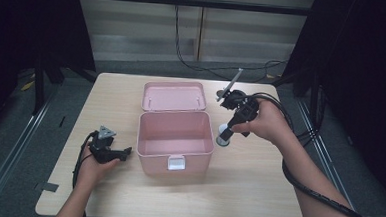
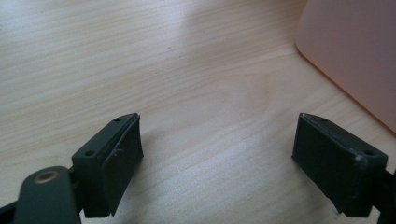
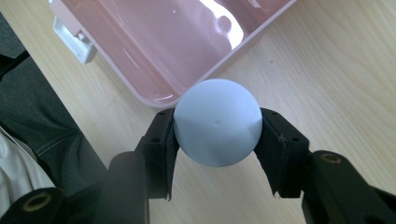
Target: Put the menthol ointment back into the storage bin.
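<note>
An open pink box (image 1: 174,152) stands mid-table with its lid (image 1: 174,96) lying flat behind it. My right gripper (image 1: 224,137) hangs just off the box's right wall, pointing down, shut on a pale blue-white ball (image 3: 218,122). In the right gripper view both pads press the ball's sides, with the box's rim (image 3: 219,65) just beyond it. The ball (image 1: 224,131) is lifted off the table. My left gripper (image 1: 124,152) rests on the table left of the box, open, with bare wood between its jaws. The left gripper view shows the pink wall (image 2: 355,56) at the upper right.
The wooden table (image 1: 256,192) has free room in front of and on both sides of the box. A white latch (image 1: 176,162) sits on the box's front wall. Cables trail from both grippers, and dark curtains and metal rails flank the table.
</note>
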Action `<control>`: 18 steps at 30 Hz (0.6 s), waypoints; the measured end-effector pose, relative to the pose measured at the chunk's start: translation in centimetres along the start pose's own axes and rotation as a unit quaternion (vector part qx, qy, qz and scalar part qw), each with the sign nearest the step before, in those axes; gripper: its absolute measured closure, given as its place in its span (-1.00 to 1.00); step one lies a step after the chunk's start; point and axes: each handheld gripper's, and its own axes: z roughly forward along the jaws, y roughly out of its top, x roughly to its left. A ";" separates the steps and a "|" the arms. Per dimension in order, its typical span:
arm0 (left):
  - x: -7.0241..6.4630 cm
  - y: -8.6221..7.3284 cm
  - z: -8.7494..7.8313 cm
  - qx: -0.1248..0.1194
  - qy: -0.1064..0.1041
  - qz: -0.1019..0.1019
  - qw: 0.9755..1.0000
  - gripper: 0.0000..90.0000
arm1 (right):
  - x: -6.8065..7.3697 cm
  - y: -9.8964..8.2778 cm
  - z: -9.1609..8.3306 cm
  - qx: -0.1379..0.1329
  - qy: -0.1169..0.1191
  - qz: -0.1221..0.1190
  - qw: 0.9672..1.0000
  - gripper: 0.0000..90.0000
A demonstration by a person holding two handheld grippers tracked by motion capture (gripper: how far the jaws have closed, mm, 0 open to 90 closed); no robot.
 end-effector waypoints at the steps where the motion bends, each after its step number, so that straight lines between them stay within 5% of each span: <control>1: 0.0 0.0 0.0 0.000 0.000 0.000 1.000 -0.66 | 0.0 0.2 -0.1 0.000 -0.003 0.001 1.000 0.13; 18: 0.0 0.0 0.0 0.000 0.000 0.000 1.000 -0.66 | 0.2 3.2 -0.9 -0.016 -0.002 0.028 0.999 0.13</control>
